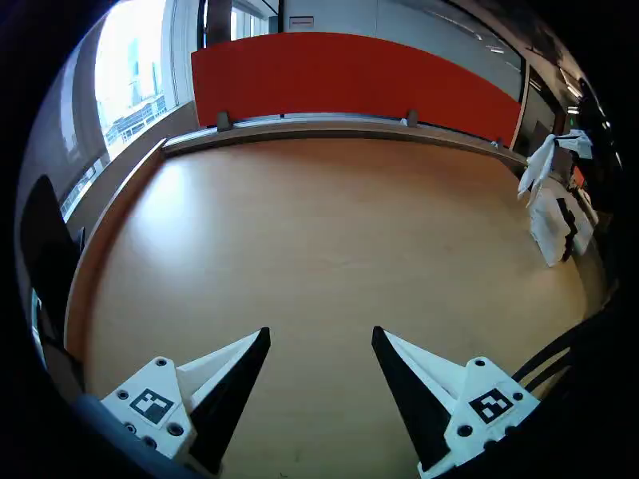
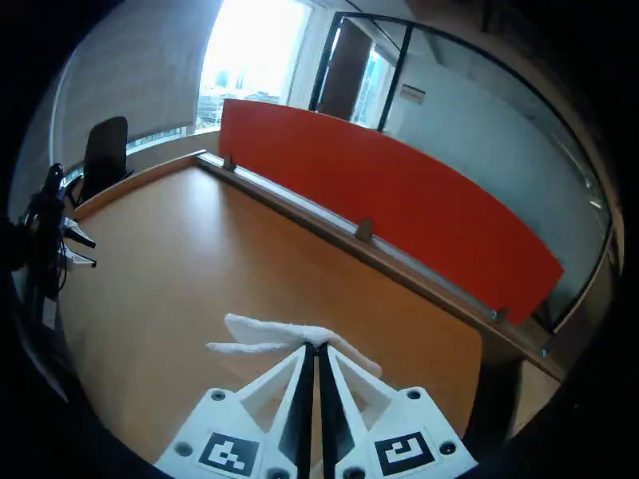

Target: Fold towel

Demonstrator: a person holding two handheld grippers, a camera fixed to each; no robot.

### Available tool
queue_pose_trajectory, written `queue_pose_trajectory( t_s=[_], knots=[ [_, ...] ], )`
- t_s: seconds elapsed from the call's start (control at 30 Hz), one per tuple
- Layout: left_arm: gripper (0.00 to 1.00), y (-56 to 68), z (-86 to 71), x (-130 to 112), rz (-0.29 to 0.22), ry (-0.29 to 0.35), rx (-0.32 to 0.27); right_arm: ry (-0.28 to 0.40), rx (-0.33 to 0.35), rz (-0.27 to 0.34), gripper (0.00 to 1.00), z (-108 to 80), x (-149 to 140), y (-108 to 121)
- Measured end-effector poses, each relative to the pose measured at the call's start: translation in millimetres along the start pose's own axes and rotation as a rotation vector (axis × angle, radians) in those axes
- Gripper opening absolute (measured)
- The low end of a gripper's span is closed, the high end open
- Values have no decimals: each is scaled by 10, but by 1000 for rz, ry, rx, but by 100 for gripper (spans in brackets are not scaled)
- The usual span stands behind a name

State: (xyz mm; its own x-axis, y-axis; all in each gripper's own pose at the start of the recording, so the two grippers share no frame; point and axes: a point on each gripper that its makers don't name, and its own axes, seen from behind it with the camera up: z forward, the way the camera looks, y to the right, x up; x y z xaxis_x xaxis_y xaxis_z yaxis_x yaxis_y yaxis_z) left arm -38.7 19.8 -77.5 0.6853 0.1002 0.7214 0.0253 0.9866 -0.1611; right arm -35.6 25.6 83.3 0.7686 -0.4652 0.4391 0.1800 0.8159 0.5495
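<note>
Clenching white towel point(image 2: 279, 334) at its tips, right tool point(image 2: 317, 350); left tool point(image 1: 321, 335) released, well apart.

Left gripper point(image 1: 320, 330): two white wedge-shaped fingers point(image 1: 209, 371) with black inner faces. Each finger carries one black-and-white square marker point(image 1: 152, 405), with dark screw holes point(image 1: 160, 362) around it. Right gripper point(image 2: 315, 348): identical white bodies, black inner strips, square markers, round screw holes.
</note>
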Motion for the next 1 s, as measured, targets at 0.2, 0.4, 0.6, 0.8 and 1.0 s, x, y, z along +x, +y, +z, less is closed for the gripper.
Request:
queue_pose_trajectory(
  t_s=[0.2,0.4,0.6,0.8,1.0],
  knots=[
    [95,13,0,-20,0,-5,2,-20,-43,8,3,-61,-28,347],
    [95,20,-1,-22,3,-8,5,-43,-74,20,4,-82,-82,655],
    [95,26,-6,-25,2,-11,10,-60,-99,34,4,-88,-128,908],
    [95,34,-7,-21,4,-13,16,-70,-120,49,4,-84,-165,1123],
    [95,56,-10,-19,2,-14,18,-85,-133,59,4,-96,-227,1262]
  ],
)
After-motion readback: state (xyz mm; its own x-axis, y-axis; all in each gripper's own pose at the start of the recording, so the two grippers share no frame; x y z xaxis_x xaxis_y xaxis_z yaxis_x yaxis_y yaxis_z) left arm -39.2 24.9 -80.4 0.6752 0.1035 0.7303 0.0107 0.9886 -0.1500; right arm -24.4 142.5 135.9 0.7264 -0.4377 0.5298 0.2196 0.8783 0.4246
